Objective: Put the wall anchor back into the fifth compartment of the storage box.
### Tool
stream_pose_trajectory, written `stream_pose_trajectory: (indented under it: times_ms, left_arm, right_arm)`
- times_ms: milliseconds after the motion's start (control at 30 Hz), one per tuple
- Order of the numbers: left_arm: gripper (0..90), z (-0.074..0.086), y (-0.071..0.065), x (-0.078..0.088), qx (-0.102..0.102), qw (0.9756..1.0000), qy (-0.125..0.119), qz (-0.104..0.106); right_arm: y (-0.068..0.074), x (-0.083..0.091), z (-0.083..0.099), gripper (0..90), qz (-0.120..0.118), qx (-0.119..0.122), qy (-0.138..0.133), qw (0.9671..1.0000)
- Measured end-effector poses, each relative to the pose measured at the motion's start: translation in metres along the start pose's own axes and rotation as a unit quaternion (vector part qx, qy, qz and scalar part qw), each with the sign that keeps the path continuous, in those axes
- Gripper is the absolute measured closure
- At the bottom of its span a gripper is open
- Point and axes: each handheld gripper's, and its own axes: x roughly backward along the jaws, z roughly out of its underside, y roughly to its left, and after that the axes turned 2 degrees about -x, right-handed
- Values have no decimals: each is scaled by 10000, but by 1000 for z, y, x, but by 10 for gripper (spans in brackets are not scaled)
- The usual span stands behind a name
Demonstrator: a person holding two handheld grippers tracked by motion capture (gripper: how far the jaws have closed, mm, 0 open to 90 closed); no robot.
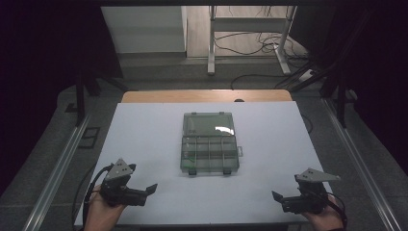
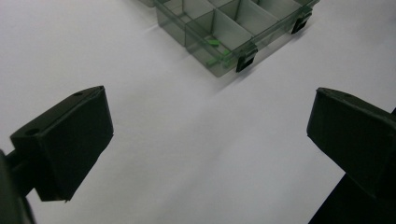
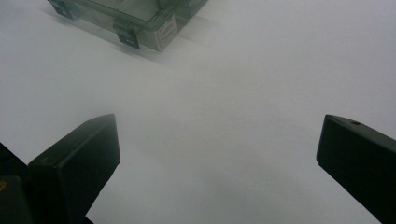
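The organiser box (image 1: 210, 143) is lying opened at frame centre, untouched; the left gripper (image 1: 144, 192) and right gripper (image 1: 284, 199) are being held released, low in the frame, so handling seems not yet begun.

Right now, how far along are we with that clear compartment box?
Done: the box lies open mid-table, lid folded back, a small green piece in one compartment. In hand: nothing; the left gripper and right gripper sit open near the table's front edge, apart from the box. Left: any further handling of the box, such as closing it.
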Motion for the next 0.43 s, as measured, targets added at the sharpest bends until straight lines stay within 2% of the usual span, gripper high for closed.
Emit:
stream_pose_trajectory:
  times_ms: [267, 433]
  left_arm:
    - [2, 8, -1, 0, 37, 9998, 180, -5]
    - [1, 8, 0, -2, 30, 9998, 187, -9]
  right_arm:
    - [1, -1, 0, 0, -53, 40, 58, 10000]
    - [1, -1, 0, 0, -43, 41, 68, 10000]
